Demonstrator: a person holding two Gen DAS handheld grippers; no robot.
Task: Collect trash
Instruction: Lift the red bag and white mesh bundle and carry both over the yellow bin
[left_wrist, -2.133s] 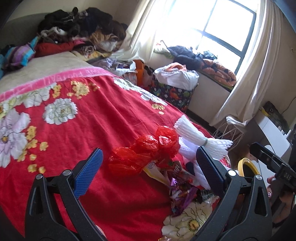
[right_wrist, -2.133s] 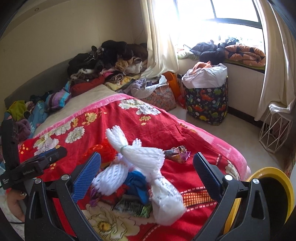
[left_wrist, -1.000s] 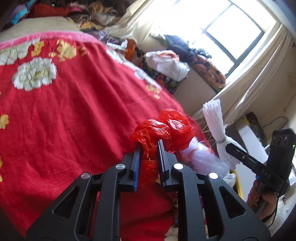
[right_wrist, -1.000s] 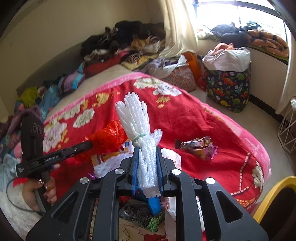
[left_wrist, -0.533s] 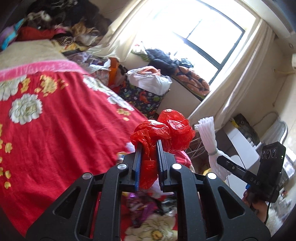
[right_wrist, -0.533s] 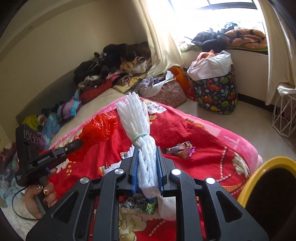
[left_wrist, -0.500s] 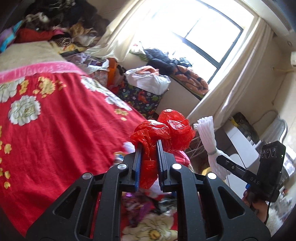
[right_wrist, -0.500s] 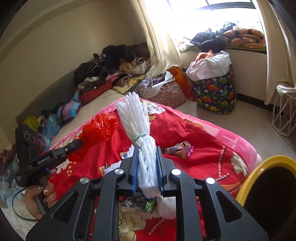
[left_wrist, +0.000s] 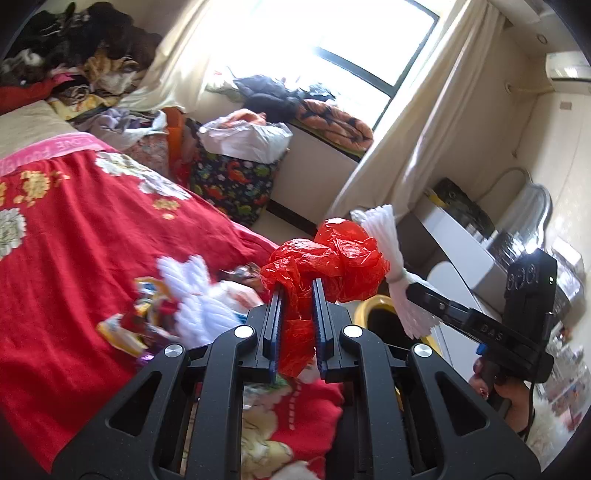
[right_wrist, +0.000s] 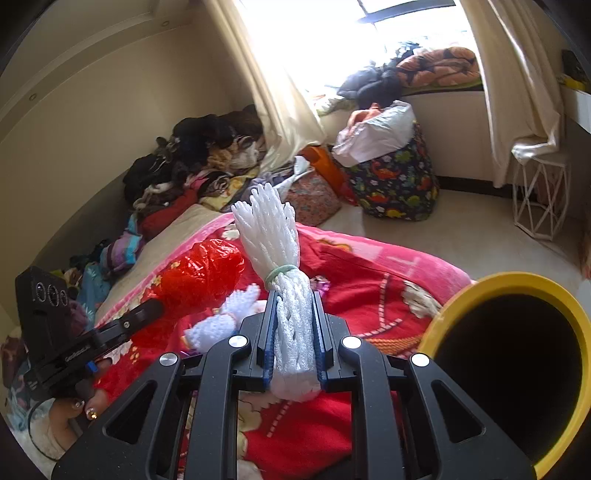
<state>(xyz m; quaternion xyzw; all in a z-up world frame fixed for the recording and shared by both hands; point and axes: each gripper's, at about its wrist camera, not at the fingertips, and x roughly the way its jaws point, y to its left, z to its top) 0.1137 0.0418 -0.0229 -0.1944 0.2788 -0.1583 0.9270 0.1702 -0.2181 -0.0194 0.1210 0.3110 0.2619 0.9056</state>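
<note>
My left gripper (left_wrist: 295, 291) is shut on a crumpled red plastic bag (left_wrist: 328, 258), held in the air over the edge of the red flowered blanket (left_wrist: 74, 236). My right gripper (right_wrist: 293, 299) is shut on a white foam net bundle (right_wrist: 271, 232) tied with a green band. In the left wrist view that bundle (left_wrist: 388, 254) sits just right of the red bag. A yellow-rimmed bin (right_wrist: 509, 288) with a dark inside stands at the lower right, close to my right gripper; its rim (left_wrist: 373, 302) shows behind the red bag. Wrappers and more white foam (left_wrist: 195, 295) lie on the blanket.
A dinosaur-print hamper (right_wrist: 395, 184) with a white bag stands on the floor by the window. Piled clothes (right_wrist: 199, 155) cover the bed's far end. A white wire stool (right_wrist: 539, 199) stands under the curtain. A white desk (left_wrist: 465, 251) is at the right.
Both grippers closed on their items, lifted them off the blanket and swung right toward the yellow bin, which now looms larger in the right wrist view.
</note>
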